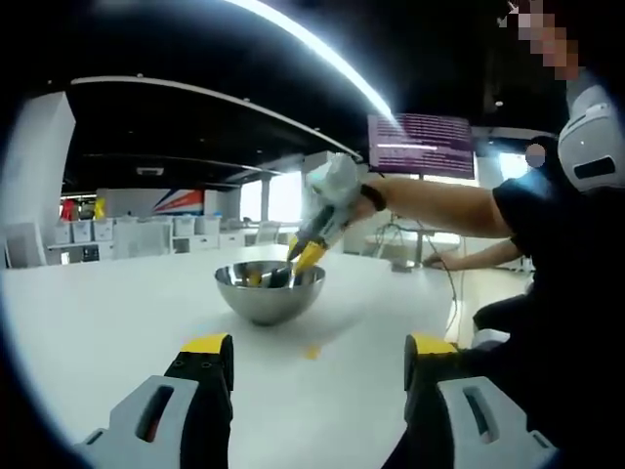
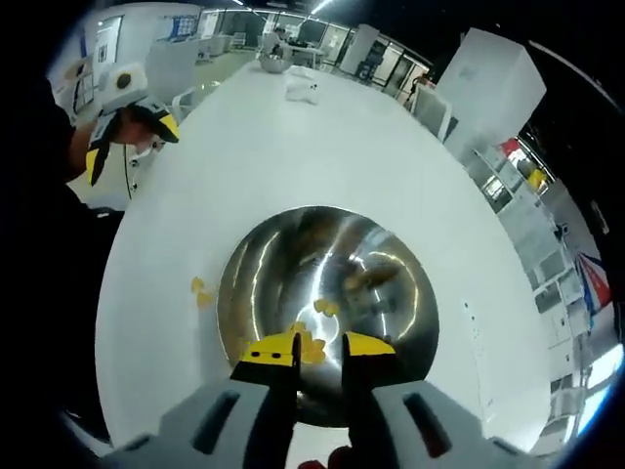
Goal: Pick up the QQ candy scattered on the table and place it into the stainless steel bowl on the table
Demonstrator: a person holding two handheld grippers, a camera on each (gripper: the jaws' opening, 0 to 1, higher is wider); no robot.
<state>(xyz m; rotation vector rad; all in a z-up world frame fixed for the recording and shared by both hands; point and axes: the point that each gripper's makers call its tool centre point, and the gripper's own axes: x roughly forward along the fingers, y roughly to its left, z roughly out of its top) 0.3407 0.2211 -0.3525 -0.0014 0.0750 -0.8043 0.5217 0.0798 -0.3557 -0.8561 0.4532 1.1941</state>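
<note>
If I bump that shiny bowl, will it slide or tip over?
Probably it slides: the stainless steel bowl sits on a smooth white table. It might rock too, since its underside looks rounded. It seems light, holding only a few candies.

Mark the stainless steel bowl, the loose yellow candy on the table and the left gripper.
Round stainless steel bowl [image 1: 270, 304]: left gripper view, outer wall.
Loose yellow candy [image 2: 202, 292]: right gripper view, on the piece beside the bowl.
Left gripper [image 1: 318, 354]: left gripper view, midway between its yellow-tipped jaws.

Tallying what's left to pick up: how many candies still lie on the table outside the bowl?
1: a yellow candy on the table beside the bowl, also seen at. Others may be hidden.
</note>
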